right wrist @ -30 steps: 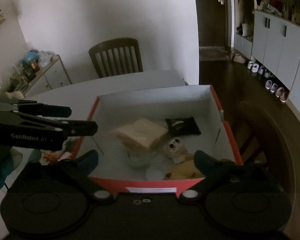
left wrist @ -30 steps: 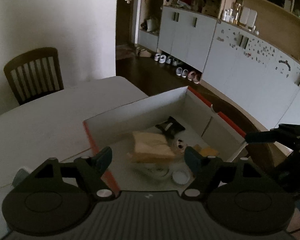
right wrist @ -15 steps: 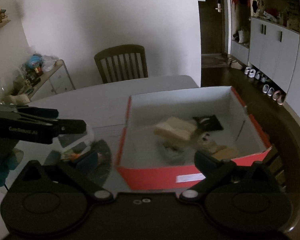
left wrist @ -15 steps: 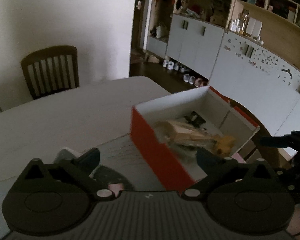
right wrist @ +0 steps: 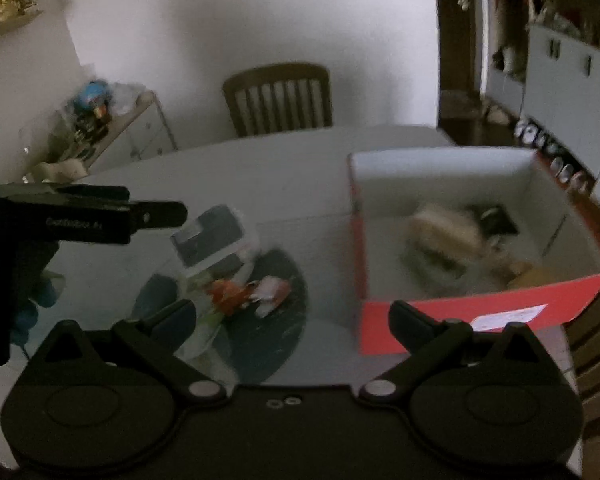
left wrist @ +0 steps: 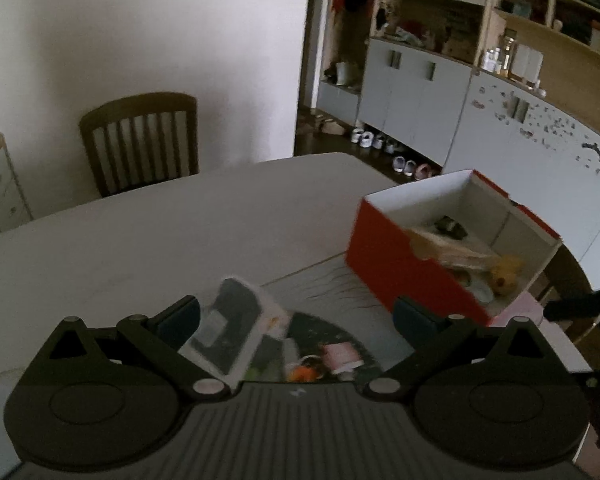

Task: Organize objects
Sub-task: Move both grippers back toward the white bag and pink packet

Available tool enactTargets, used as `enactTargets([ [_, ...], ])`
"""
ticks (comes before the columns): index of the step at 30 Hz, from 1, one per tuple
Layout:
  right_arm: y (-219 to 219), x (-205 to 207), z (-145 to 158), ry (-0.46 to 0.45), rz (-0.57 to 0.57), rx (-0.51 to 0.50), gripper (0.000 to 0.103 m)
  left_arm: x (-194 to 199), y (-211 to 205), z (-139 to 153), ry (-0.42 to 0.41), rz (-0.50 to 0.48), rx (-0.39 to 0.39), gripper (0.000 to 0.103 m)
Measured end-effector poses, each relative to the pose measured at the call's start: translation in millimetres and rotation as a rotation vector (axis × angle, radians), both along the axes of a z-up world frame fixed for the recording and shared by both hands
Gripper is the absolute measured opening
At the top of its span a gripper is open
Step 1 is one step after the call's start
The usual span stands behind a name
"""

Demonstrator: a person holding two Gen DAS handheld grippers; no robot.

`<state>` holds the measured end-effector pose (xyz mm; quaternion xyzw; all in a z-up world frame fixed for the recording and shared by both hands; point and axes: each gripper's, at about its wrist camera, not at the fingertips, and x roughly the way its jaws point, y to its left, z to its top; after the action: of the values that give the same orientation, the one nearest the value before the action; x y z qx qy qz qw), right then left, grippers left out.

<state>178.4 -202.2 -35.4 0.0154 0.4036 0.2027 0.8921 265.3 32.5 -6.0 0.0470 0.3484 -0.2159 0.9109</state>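
Observation:
A red box with white inside (left wrist: 396,264) stands at the table's right, also in the right wrist view (right wrist: 452,312). It holds a tan block (right wrist: 440,228), a black item (right wrist: 500,220) and a yellow toy (left wrist: 504,276). A white packet with a dark window (left wrist: 224,332) (right wrist: 212,236) lies on a dark round mat (right wrist: 268,312) beside small orange and pink items (right wrist: 244,292). My left gripper (left wrist: 296,316) is open and empty over the packet. My right gripper (right wrist: 292,320) is open and empty above the mat, left of the box.
A white table (left wrist: 160,232) carries everything. A wooden chair (left wrist: 140,140) stands behind it against the wall. A low cabinet with clutter (right wrist: 100,120) is at the far left. Cupboards and shoes (left wrist: 400,156) line the right side.
Both grippers have swung left, away from above the box, toward the mat and the packet. The box now sits at the right of both views. Both stay open.

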Motion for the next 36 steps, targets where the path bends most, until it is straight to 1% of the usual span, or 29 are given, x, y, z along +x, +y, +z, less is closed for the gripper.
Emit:
enactTargets([
  [3, 17.9, 1.2, -8.1, 0.038, 0.055, -0.024, 0.102, 7.8, 14.5, -7.8, 0.016, 0.008, 0.011, 0.103],
  [5, 29.8, 2.9, -14.4, 0.053, 0.07, -0.04, 0.101, 13.6, 23.6, -13.8, 0.029, -0.001, 0.02, 0.103],
  [8, 43.8, 5.0, -23.3, 0.071, 0.055, -0.062, 0.099, 22.2, 34.8, -25.1, 0.045, -0.01, 0.031, 0.103],
  [11, 55.5, 12.3, -31.8, 0.065, 0.027, -0.093, 0.099, 29.5, 41.8, -36.3, 0.042, -0.012, 0.047, 0.103],
  [13, 61.1, 20.2, -36.3, 0.076, 0.0, -0.121, 0.096, 34.5, 44.3, -43.0, 0.04, -0.019, 0.055, 0.103],
  [18, 67.6, 46.0, -41.4, 0.098, -0.033, -0.125, 0.095, 47.7, 41.8, -56.3, 0.034, -0.035, 0.105, 0.103],
  [22, 75.8, 64.7, -50.9, 0.12, -0.072, -0.144, 0.093, 57.5, 36.5, -68.2, 0.039, -0.056, 0.127, 0.103],
  [24, 78.3, 73.6, -58.5, 0.146, -0.09, -0.143, 0.089, 60.8, 34.5, -72.7, 0.034, -0.052, 0.134, 0.103],
  [25, 79.6, 77.5, -61.8, 0.155, -0.097, -0.148, 0.09, 62.9, 33.4, -75.0, 0.033, -0.05, 0.139, 0.103],
  [26, 82.4, 79.6, -63.7, 0.143, -0.107, -0.171, 0.09, 65.8, 32.4, -77.5, 0.04, -0.054, 0.141, 0.103],
  [28, 87.1, 84.2, -67.2, 0.125, -0.105, -0.208, 0.09, 70.6, 31.0, -83.1, 0.05, -0.06, 0.147, 0.103],
  [30, 93.2, 86.8, -68.5, 0.103, -0.086, -0.232, 0.084, 74.9, 28.9, -88.7, 0.058, -0.07, 0.158, 0.103],
  [31, 96.9, 87.9, -69.9, 0.103, -0.077, -0.239, 0.079, 77.0, 27.7, -92.0, 0.062, -0.073, 0.166, 0.103],
  [34, 103.3, 91.2, -75.5, 0.117, -0.058, -0.234, 0.078, 84.3, 26.1, -98.3, 0.079, -0.078, 0.173, 0.103],
  [36, 102.5, 93.5, -81.9, 0.142, -0.059, -0.218, 0.077, 88.8, 26.2, -102.6, 0.091, -0.078, 0.173, 0.103],
])
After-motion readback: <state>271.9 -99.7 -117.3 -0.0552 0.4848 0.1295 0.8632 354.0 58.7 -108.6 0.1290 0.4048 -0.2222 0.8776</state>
